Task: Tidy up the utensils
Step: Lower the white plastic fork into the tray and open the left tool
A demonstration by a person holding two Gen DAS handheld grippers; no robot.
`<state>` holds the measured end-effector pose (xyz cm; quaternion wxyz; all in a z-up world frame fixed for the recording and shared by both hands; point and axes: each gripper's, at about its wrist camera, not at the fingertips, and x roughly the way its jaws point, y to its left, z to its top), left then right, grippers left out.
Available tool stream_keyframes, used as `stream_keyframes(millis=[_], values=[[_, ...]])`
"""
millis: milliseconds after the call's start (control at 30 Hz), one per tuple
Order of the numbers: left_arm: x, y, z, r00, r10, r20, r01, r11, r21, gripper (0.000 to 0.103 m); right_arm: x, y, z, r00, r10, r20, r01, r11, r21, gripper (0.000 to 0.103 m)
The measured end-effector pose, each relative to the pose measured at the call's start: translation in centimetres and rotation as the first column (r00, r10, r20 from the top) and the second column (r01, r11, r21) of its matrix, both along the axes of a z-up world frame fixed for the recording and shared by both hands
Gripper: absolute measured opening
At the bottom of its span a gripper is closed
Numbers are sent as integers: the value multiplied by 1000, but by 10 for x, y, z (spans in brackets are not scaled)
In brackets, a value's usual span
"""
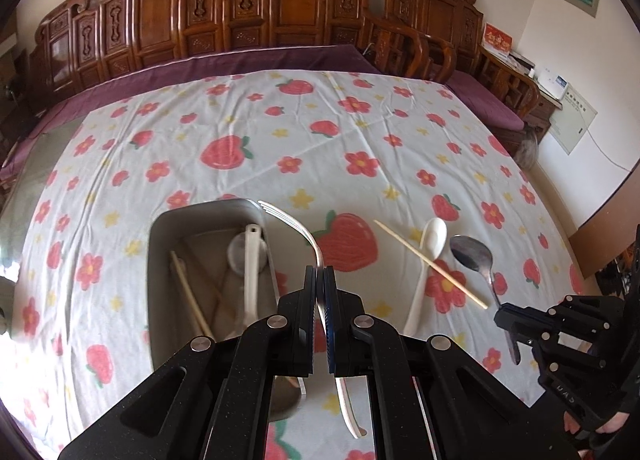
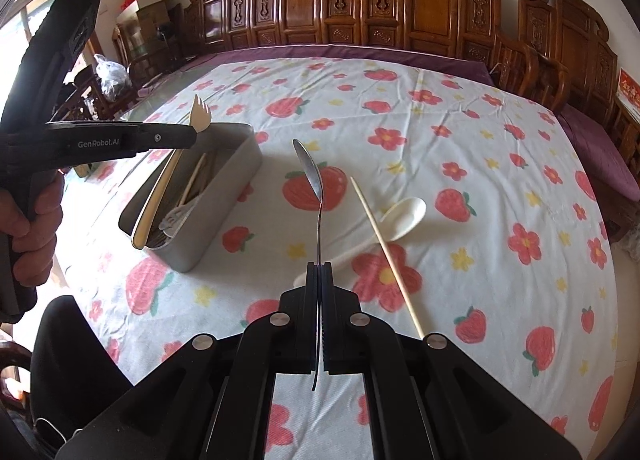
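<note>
The fork [image 1: 296,232] handle's middle is hidden between the jaws; the tray's [image 1: 160,260] near end sits behind the gripper body.

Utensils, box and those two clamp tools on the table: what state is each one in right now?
Left hand-held gripper: shut on the fork.
Fork: lifted, above the box's edge.
Right hand-held gripper: shut on the metal spoon.
Metal spoon: lifted off the cloth.
Box: open, utensils inside.
White spoon: lying on the cloth.
Chopstick: lying across the white spoon.

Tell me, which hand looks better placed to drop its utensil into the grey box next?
Probably the left. Its gripper holds the fork right beside the grey box, while the right gripper holds the metal spoon farther away, over the cloth.
</note>
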<state>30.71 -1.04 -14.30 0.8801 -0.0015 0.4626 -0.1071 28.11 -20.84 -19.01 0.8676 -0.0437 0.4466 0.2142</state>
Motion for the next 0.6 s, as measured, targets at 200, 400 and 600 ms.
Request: stream_keyframes(millis=[200,400,600], values=[[2,27,-4,1000,21,-3,-21,999,30,3,3,20,6,1000,25,4,-25,1000,8,2],[11,52,-14,998,59,-22,-58,998,35,3,4,41,9,998,58,5,-58,998,-3,2],[21,64,-22,996,79,-30,-77,996,51,3,5,53,10,997,72,2,-72,997,-11,2]])
